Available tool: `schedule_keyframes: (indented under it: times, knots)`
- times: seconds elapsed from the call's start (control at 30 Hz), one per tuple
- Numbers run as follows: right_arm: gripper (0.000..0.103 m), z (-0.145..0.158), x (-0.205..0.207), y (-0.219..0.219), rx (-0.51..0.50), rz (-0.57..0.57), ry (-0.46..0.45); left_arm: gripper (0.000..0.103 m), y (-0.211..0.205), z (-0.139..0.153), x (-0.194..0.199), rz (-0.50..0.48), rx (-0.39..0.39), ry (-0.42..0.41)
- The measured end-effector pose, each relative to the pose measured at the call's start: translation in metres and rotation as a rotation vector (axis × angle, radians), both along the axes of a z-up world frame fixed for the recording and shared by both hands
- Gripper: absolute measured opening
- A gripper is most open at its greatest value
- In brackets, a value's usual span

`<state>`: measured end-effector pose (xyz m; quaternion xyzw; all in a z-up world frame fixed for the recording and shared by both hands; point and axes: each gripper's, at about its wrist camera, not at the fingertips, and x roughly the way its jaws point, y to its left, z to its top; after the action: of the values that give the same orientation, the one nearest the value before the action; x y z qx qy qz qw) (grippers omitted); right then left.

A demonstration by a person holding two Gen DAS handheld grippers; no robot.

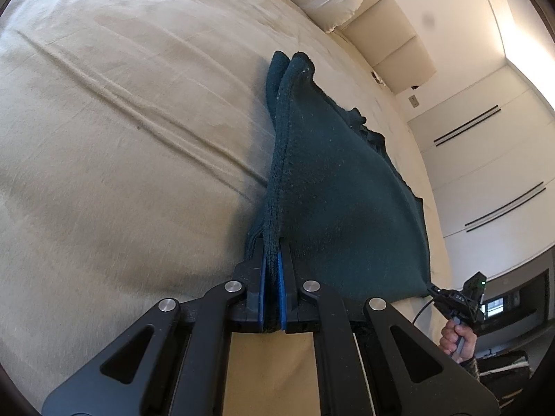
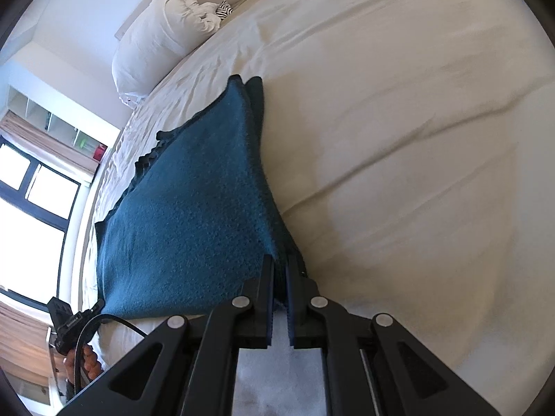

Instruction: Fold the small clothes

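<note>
A dark teal knitted cloth [image 1: 340, 187] is held stretched between my two grippers above a cream bed. My left gripper [image 1: 272, 253] is shut on one near corner of the cloth, with its doubled edge pinched between the blue pads. My right gripper [image 2: 280, 267] is shut on the other near corner of the same cloth [image 2: 194, 201]. The far end of the cloth rests folded on the bed in both views. The right gripper also shows in the left wrist view [image 1: 433, 291], and the left gripper shows in the right wrist view [image 2: 99, 306].
The cream bed sheet [image 1: 121, 138] with long creases fills most of both views. White pillows [image 2: 156, 34] lie at the head of the bed. A white wardrobe [image 1: 492, 159] stands on one side. A window [image 2: 31, 201] and shelves [image 2: 52, 124] are on the other.
</note>
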<state>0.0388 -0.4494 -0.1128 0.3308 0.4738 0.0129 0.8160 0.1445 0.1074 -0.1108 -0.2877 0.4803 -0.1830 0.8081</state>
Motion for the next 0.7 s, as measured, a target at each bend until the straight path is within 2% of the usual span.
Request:
schedule_keyframes:
  times: [0.17,0.43,0.57,0.7]
  knots:
    - [0.007,0.0035,-0.0001,0.0050,-0.030,0.020,0.000,0.005,0.0056,-0.0021,-0.0013,0.013,-0.033,0.001]
    - [0.007,0.0024,-0.0003,0.0054,-0.041,0.030,0.011,0.005,0.0067,-0.0010,0.0002,0.021,-0.042,-0.002]
    - [0.006,0.0057,-0.0014,0.0081,-0.078,0.016,0.021,0.005,0.0037,0.0007,0.0032,0.018,-0.028,-0.004]
    - [0.006,0.0036,-0.0034,0.0096,-0.073,0.003,0.025,0.005,0.0017,0.0001,0.0076,0.013,-0.014,0.004]
